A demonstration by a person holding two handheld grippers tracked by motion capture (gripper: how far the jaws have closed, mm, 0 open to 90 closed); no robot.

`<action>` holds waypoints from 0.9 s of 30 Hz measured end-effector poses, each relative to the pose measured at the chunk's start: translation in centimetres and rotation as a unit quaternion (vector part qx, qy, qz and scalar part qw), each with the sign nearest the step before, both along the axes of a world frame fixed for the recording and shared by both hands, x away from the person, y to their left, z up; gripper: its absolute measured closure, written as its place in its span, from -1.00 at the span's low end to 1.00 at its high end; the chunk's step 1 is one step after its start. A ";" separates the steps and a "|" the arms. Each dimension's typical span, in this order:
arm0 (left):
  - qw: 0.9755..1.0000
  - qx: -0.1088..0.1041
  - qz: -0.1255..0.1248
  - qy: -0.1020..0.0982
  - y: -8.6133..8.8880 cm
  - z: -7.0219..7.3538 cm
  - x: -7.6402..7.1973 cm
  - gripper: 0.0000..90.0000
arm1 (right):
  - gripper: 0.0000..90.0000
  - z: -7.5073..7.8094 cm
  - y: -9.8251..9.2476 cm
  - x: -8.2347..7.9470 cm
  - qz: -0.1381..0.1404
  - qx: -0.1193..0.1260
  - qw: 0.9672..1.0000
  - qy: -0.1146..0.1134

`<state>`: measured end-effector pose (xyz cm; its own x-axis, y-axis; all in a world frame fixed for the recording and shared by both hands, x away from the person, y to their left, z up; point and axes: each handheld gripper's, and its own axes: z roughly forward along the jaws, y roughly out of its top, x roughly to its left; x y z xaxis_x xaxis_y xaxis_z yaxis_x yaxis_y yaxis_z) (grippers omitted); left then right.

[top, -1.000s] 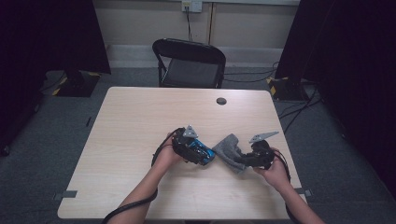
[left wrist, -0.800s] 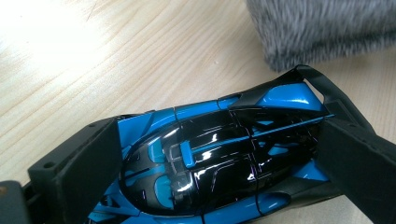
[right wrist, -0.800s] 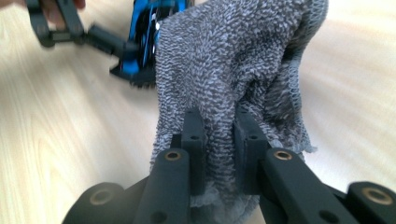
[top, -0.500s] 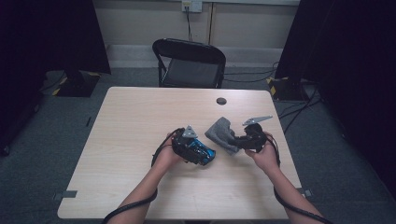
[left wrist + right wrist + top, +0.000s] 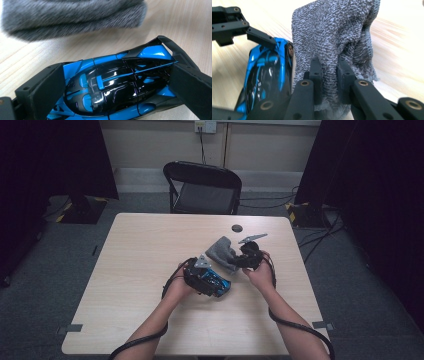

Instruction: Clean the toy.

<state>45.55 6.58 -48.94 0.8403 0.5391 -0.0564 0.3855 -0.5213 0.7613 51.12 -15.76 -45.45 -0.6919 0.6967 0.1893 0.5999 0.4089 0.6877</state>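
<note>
A blue and black toy car lies lengthwise between the jaws of my left gripper, which is shut on its sides. From above, the toy car and left gripper sit low over the table's middle. My right gripper is shut on a folded grey knitted cloth, which hangs just beside the car's front end. In the high view the grey cloth sits just beyond the car, with the right gripper at its right.
The light wooden table carries a small dark round disc near its far edge. A black folding chair stands behind the table. Black cables trail from both grippers toward the table's near side.
My right gripper has carried the grey cloth away from me and slightly leftward, from beside the car to just beyond it. The left gripper and the car have stayed put.
</note>
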 end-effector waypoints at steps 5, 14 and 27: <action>1.000 0.000 -0.001 0.000 0.0 0.0 0.0 -0.99 | 0.72 -0.4 1.6 0.4 0.000 -0.019 1.000 -0.009; 1.000 0.002 -0.001 0.001 0.0 0.0 0.0 -0.99 | 0.71 -2.3 2.9 0.8 0.020 -0.019 1.000 0.014; 1.000 0.003 0.000 0.001 0.0 0.0 0.0 -0.99 | 0.72 -3.1 3.4 0.5 0.035 -0.018 0.999 0.026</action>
<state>45.57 6.59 -48.89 0.8398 0.5402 -0.0549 0.3877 -0.5258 0.7571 51.66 -12.34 -48.53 -0.7288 0.6544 0.2013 0.6032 0.4745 0.6411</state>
